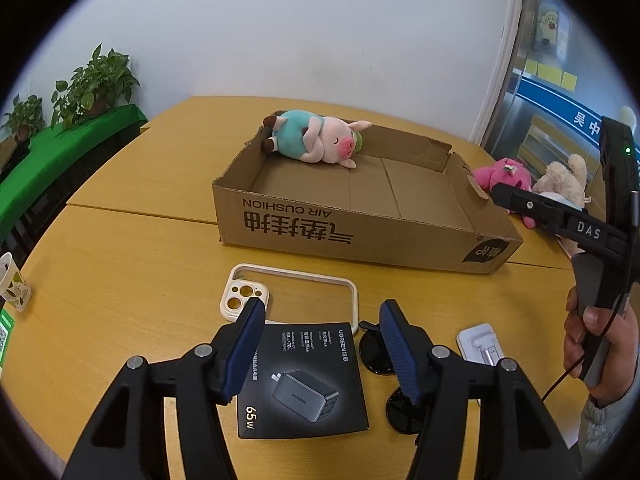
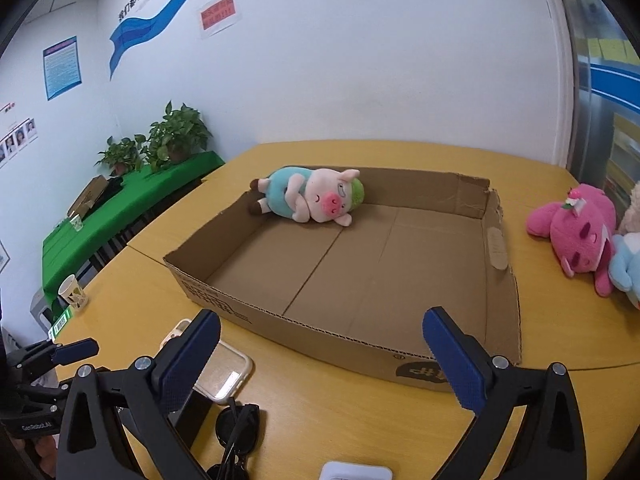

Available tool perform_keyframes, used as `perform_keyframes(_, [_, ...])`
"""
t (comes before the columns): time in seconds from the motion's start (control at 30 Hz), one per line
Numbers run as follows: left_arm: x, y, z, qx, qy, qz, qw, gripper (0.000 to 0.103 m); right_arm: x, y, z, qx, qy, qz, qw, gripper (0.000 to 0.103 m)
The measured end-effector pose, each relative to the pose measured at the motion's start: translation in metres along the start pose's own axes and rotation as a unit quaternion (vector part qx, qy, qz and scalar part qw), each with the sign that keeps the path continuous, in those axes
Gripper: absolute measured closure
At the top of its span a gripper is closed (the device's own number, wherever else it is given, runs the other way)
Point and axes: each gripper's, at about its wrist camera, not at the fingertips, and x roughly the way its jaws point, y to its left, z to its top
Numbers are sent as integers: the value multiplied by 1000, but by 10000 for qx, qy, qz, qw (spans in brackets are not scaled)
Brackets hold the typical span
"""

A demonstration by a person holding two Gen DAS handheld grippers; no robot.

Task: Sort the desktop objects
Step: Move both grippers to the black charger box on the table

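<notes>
A shallow cardboard box [image 1: 360, 236] [image 2: 304, 344] sits mid-table with a pig plush [image 1: 320, 142] [image 2: 312, 198] lying in its far left corner. My left gripper [image 1: 322, 308] is open and empty, above a black charger box [image 1: 304, 380], with a clear phone case [image 1: 292, 292] just beyond and black sunglasses [image 1: 380, 356] to its right. My right gripper [image 2: 322, 320] is open and empty, just before the box's near wall. It also shows in the left wrist view [image 1: 520, 204]. The sunglasses [image 2: 236, 432] and phone case [image 2: 224, 376] lie below its left finger.
A pink plush [image 2: 576, 236] [image 1: 504, 174], a beige plush [image 1: 564, 178] and a light blue plush [image 2: 628, 268] lie right of the box. A small white device [image 1: 480, 342] [image 2: 356, 472] is near the sunglasses. A paper cup [image 1: 12, 284] [image 2: 74, 292] stands at the table's left edge.
</notes>
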Motion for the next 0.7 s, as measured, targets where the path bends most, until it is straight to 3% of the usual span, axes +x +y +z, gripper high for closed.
perform_keyframes(0.2, [8, -6, 9, -17, -76, -68, 9999, 43, -6, -9, -5, -140, 45, 8, 9999, 0])
perform_keyframes(0.33, [22, -20, 13, 225, 26, -69, 9997, 43, -14, -25, -17, 167, 102, 165, 9997, 0])
perform_keyframes(0.5, [31, -24, 18, 531, 132, -190, 9983, 43, -35, -35, -29, 267, 96, 17, 9996, 0])
perform_keyframes(0.7, [44, -14, 23, 609, 327, -562, 9960, 43, -44, -27, -55, -155, 613, -93, 9980, 0])
